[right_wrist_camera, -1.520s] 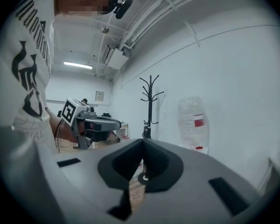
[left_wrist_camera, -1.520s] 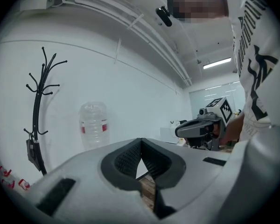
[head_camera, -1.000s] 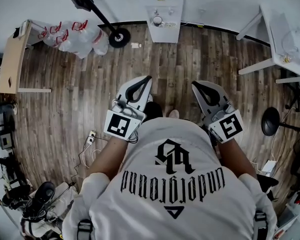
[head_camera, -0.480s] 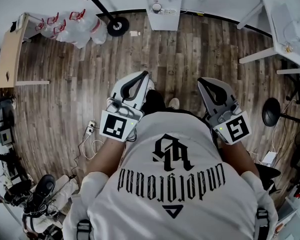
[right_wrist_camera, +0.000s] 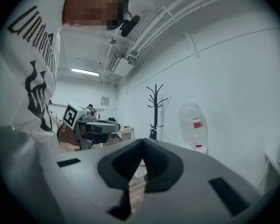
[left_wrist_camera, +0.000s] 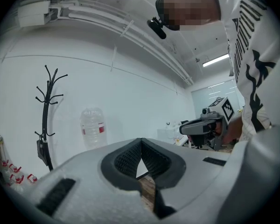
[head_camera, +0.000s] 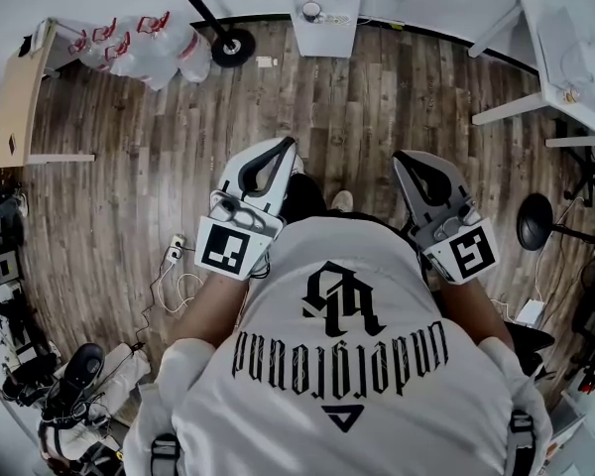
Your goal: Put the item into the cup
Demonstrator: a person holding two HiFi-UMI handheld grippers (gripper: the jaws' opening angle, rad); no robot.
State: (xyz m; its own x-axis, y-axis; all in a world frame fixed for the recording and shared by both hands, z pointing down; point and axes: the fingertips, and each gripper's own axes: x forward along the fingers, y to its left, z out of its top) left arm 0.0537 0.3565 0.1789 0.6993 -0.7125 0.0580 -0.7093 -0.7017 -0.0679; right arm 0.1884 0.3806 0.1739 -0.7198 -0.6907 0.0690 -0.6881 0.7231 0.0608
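Wooden floor point(head_camera: 129, 196) fills the head view, seen steeply from above over the wearer's white shirt point(head_camera: 347, 365). The left tongs point(head_camera: 290, 147) and right tongs point(head_camera: 402, 157) sit side by side in front of the torso, well apart, both pointing forward above bare boards. Each gripper view shows the two pads meeting at the tip with nothing between them, so both tongs are clenched and empty. Neither the item nor the cup can be made out in any view, so their place relative to the tongs cannot be told. Open floor runs ahead of both tongs to a white water dispenser point(head_camera: 324, 13) against the far wall. Left of it stand the round base of a coat stand point(head_camera: 234, 46) and a heap of plastic bags point(head_camera: 129, 53). A white worktop point(head_camera: 565, 77) borders the floor at far right. Cables point(head_camera: 178, 281) lie on the boards near the left tongs.
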